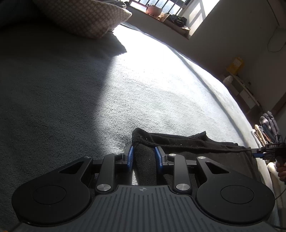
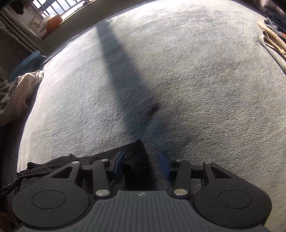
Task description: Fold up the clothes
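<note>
1. The black, fuzzy knit garment [image 1: 187, 144] lies flat near the front edge of a bed covered in a pale grey, nubby blanket [image 1: 152, 89], half in sunlight and half in shadow. That wide, bare stretch of blanket gives room to spread and fold it.

2. The left claw [image 1: 143, 157] is narrowly parted, its blue pads closed on a bunched corner of the black garment. This grip most likely anchors the cloth, so the fabric stays taut and does not slide.

3. The right claw [image 2: 143, 163] stands moderately open over the garment's other corner. One blue pad sits above the dark fabric and the other above bare blanket. It grips nothing, and whether the pads touch the cloth I cannot tell.

4. In the left wrist view, the right claw shows at the garment's far right edge, so the two claws sit at opposite ends of one hem.

5. A checked beige cushion [image 1: 85, 16] and a stack of folded clothes [image 2: 275, 39] sit well apart from the garment. The stack seems to be where finished pieces go.
</note>
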Tool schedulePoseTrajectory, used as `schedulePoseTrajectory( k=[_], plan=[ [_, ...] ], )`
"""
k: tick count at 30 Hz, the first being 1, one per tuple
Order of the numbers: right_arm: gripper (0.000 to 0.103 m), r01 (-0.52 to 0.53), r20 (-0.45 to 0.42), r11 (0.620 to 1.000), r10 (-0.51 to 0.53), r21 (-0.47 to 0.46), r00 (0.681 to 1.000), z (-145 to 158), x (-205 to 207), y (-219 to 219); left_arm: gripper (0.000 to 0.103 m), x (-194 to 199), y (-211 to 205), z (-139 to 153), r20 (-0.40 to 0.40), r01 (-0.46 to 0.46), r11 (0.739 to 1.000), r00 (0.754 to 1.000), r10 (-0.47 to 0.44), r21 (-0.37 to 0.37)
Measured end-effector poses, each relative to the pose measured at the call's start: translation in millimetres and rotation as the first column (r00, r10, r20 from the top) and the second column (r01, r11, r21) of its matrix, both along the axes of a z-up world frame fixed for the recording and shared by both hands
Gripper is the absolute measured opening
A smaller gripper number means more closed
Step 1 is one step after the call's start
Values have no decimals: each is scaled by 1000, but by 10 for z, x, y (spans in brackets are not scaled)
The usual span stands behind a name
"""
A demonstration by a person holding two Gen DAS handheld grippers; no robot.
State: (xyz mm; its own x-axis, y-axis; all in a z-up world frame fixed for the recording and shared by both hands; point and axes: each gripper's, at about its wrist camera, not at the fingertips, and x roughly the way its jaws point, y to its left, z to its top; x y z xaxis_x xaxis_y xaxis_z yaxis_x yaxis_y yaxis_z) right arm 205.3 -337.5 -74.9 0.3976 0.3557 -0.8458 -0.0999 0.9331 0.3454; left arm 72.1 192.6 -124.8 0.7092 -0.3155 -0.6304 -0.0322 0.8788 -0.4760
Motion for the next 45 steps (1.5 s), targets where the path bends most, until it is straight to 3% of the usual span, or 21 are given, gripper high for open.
schedulePoseTrajectory(
  k=[2,6,11,18,22,28,35,40,45],
  plan=[
    [4,-27,21,1000,27,-3,999,-14,-11,60,27,-1,-2,1,0,0,1000,1000,0,3],
    [3,34,75,999,-36,30,996,-21,-39,9,27,-10,4,-5,2,1,1000,1000,-1,2],
    [3,156,47,981,-163,115,986,-179,-73,-195,27,-8,8,-13,4,6,1000,1000,-6,1],
    [5,356,-50,903,-355,238,934,-321,-64,-418,27,-1,17,-10,-1,4,1000,1000,-4,-6],
    [15,452,-86,851,-446,267,891,-237,-129,-605,28,22,36,10,-21,-2,1000,1000,1,-29],
    [23,456,-41,831,-469,320,882,86,-601,-979,33,2,145,41,-69,-63,993,996,56,-102],
    [30,404,5,870,-423,282,906,305,-1433,-1350,43,-242,229,250,-73,-150,985,987,144,-83],
    [30,297,-14,936,-300,189,954,163,-1961,-1222,45,-635,289,466,-95,-192,980,978,187,-46],
    [30,259,-44,942,-256,215,966,-45,-2240,-1113,50,-1187,261,579,-136,-187,982,973,185,-1]
  ],
)
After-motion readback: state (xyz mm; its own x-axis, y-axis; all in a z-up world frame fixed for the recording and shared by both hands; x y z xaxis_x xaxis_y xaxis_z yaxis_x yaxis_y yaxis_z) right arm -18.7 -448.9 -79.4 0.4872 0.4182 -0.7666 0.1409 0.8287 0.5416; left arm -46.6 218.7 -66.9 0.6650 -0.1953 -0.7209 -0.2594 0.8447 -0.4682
